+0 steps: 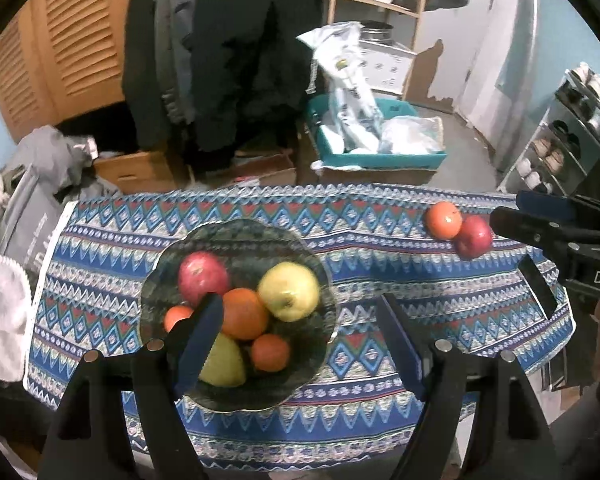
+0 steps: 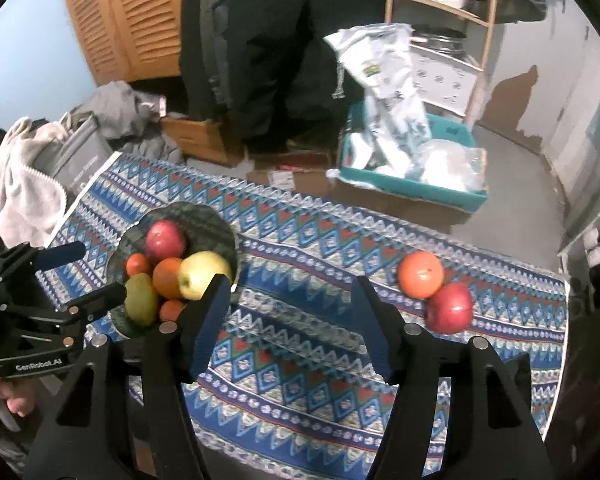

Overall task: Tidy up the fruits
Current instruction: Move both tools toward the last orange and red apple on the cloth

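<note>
Two fruits sit out on the patterned tablecloth (image 2: 300, 240), near its far right side: an orange (image 2: 421, 273) and a red apple (image 2: 449, 307). They touch each other. All the other fruit is in the dark glass bowl (image 1: 260, 236): a red apple, a yellow apple (image 1: 289, 291), a pear, a big orange and some small ones.

The left gripper (image 1: 300, 336) hangs over the bowl. Its fingers are apart and hold nothing. The right gripper (image 2: 288, 320) hangs over the bare cloth between the bowl and the two loose fruits. Its fingers are apart too, with nothing in them.

I think the two loose fruits go in the bowl next. They are round and smooth, so they may roll or slip. The apple is hard and shiny. The orange looks a bit softer. The best place to pinch each one is across its fat middle, from both sides, gently so it does not bruise. Taking one could bump the other and make it roll toward the table edge. The bowl is nearly full, so a new fruit could tumble off the pile.
</note>
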A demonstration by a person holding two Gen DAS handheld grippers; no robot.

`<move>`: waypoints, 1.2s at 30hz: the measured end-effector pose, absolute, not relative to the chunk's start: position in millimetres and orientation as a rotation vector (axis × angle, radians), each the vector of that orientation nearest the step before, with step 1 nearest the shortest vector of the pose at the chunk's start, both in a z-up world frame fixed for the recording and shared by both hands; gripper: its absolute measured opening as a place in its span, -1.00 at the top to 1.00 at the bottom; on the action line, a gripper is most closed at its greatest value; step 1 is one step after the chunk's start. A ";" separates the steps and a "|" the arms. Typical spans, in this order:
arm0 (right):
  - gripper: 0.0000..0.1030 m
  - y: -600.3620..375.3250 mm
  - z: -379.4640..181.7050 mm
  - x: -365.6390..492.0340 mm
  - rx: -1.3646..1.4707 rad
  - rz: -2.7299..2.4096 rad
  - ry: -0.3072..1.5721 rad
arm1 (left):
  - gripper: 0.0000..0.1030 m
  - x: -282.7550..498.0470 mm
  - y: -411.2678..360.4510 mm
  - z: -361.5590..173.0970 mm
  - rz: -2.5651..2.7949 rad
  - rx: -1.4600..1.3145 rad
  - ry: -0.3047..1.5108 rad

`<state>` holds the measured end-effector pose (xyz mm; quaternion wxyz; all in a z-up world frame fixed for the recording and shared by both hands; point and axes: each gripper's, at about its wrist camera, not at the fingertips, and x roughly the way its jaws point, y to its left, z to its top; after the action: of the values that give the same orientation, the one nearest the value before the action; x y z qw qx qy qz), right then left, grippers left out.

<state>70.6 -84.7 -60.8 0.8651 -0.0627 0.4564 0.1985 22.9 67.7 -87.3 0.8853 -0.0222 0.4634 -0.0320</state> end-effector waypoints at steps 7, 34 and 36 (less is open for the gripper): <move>-0.30 -118.2 -55.2 65.7 -0.113 0.356 0.930 | -0.56 26.3 39.0 -79.6 -0.113 -0.014 0.951; -0.48 -199.7 -63.8 65.1 -0.051 0.241 0.938 | -0.56 49.8 -42.4 -81.8 -0.224 0.105 0.963; -0.49 -202.1 -68.0 69.6 -0.064 0.240 0.954 | -0.56 56.7 -47.3 -81.5 -0.237 0.108 0.965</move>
<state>69.6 -202.1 -68.0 0.8810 -0.0310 0.4578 0.1153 56.7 -47.3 -81.5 0.8776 0.0518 0.4629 -0.1135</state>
